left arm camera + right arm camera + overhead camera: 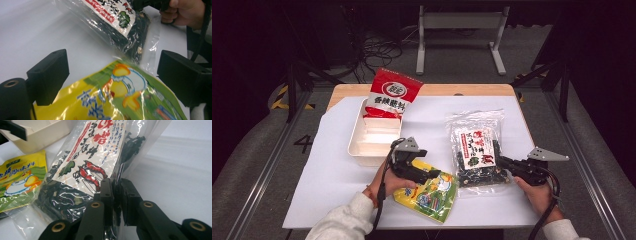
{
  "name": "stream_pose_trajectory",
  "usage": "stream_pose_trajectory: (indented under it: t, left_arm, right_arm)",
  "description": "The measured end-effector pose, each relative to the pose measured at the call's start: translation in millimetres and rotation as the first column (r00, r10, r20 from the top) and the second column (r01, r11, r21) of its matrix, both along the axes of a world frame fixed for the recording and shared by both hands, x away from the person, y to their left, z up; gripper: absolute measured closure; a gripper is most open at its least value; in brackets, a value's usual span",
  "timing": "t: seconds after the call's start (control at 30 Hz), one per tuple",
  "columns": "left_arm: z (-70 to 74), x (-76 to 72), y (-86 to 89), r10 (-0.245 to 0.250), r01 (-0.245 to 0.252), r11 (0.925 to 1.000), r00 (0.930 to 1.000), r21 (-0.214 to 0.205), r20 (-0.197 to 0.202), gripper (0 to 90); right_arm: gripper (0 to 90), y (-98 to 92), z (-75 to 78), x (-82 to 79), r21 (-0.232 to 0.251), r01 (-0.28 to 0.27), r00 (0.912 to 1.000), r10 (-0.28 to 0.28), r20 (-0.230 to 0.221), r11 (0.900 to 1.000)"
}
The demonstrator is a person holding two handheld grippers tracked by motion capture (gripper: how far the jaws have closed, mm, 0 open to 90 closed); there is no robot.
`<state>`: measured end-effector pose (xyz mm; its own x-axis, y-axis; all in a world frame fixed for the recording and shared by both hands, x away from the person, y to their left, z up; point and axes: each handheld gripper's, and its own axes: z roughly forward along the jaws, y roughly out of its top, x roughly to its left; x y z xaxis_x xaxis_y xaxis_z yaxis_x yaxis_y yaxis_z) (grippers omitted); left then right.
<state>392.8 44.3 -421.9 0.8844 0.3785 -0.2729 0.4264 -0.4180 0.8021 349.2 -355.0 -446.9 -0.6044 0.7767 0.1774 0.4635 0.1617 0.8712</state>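
Where the high view looks down on the white-covered table [337,175], the right gripper [503,161] is clamped on the right edge of the clear seaweed packet [476,150], which lies flat right of centre. The left gripper [437,174] hangs over the yellow-green seasoning pouch [432,195], jaws spread apart. That pouch lies near the front table edge, its corner just beside the packet's lower left. A white tray [362,145] sits behind the pouch with a red sachet [389,95] leaning at its far end. Bare cover lies open to the left and along the far right.

Left gripper view: black jaws stand wide, one on either side of the seasoning pouch [120,100], neither pad pressing it. Seaweed packet [120,27] lies beyond, its clear margin meeting the pouch corner. The person's right hand [185,12] holds the other gripper at top right.

Right gripper view: jaws drawn nearly together, pinching the clear film edge of the seaweed packet [92,162]. Seasoning pouch [20,182] lies at left, tray [42,132] beyond it; open white surface to the right.
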Motion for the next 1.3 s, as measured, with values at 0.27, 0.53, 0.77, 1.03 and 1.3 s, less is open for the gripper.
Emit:
stream_pose_trajectory:
  t: [0.27, 0.53, 0.77, 1.03, 1.3]
  left_arm:
    - [-19.7, 27.2, -37.1, 0.005, -0.006, 0.9999, 0.9964, -0.01, -0.085, 10.9]
    - [-20.6, 40.0, -56.3, 0.031, -0.038, 0.9978, 0.9915, -0.054, -0.126, 19.5]
    - [-18.5, 43.3, -63.8, 0.028, -0.04, 0.9955, 0.9893, -0.085, -0.143, 25.1]
    - [-0.7, 35.1, -60.1, -0.011, -0.001, 0.9823, 0.9979, -0.187, -0.064, 51.3]
    - [24.8, 15.4, -57.2, -0.044, 0.062, 0.9646, 0.9963, -0.256, 0.074, 72.6]
  right_arm:
    - [80.5, 2.1, 1.3, -2.1, -0.004, -0.013, 0.9996, 0.013, 0.026, 0.9999]
    - [80.4, 1.7, 3.2, -3.6, 0.003, -0.03, 0.9985, 0.03, 0.047, 0.9995]
    - [80.4, 1.1, 7.1, -6.8, 0.01, -0.048, 0.9957, 0.047, 0.08, 0.9988]
    - [80.2, 0.2, 16.8, -12.4, 0.022, -0.071, 0.9881, 0.067, 0.138, 0.9972]
    - [80.0, -1.0, 30.7, -21.1, 0.027, -0.074, 0.9812, 0.068, 0.181, 0.9969]
